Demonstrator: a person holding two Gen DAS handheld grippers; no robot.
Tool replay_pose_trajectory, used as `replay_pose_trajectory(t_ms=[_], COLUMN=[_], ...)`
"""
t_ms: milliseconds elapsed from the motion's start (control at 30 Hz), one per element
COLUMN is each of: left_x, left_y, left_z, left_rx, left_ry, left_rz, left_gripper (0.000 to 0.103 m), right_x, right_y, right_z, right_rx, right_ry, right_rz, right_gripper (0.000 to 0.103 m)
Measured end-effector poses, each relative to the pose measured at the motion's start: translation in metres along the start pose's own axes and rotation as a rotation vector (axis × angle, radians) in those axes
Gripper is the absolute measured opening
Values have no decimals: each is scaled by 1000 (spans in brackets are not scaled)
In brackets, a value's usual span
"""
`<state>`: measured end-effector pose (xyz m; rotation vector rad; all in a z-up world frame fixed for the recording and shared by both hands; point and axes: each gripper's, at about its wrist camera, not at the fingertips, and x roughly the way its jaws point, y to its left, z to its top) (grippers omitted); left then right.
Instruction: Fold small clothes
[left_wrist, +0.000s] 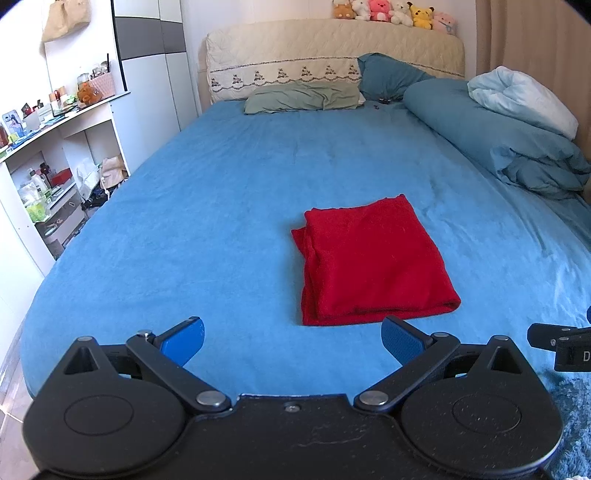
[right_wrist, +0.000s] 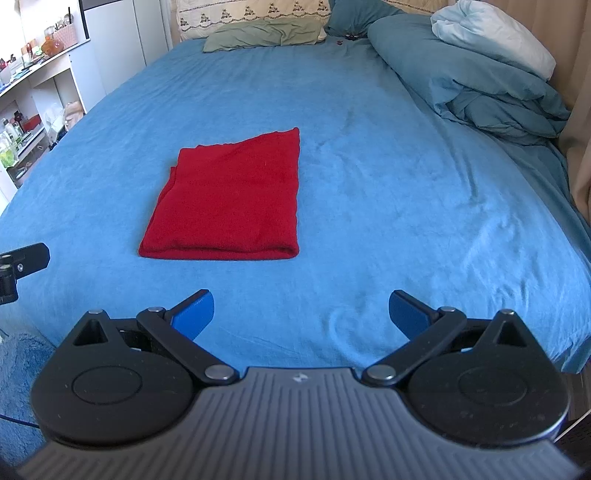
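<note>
Red cloth (left_wrist: 373, 262), folded into a rectangle, is seen lying on the blue bed (left_wrist: 207, 206) near its foot edge, long axis toward the headboard. Left gripper (left_wrist: 291, 341) is nearer; right gripper (right_wrist: 301, 314) sits alongside, both spread wide, empty.

Blue-sheeted bed (left_wrist: 229, 192), white shelves (left_wrist: 74, 125)

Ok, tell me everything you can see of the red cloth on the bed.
The red cloth is a plain, solid red piece of soft, slightly fuzzy fabric, folded into a flat, roughly rectangular stack. Several layers show as stepped edges along its left side, and its near edge is a rounded fold. It lies flat on the blue bedsheet, near the foot of the bed, touching only the sheet. Both tools, left and right, are open and short of it, holding nothing.
</note>
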<state>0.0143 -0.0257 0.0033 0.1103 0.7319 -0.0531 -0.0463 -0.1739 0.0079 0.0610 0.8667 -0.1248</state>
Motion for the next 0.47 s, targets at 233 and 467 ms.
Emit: replay_pose_trajectory(t_ms=[233, 467], left_x=[1, 3], left_y=[-1, 2], left_z=[0, -2], left_rx=[7, -3], left_ry=[-4, -7], left_rz=[-2, -1], left_gripper=[103, 103], right_x=[0, 2], right_y=[1, 1], right_z=[0, 0], right_rx=[1, 0], right_ry=[-1, 1], right_rz=[0, 1], right_gripper=[103, 103])
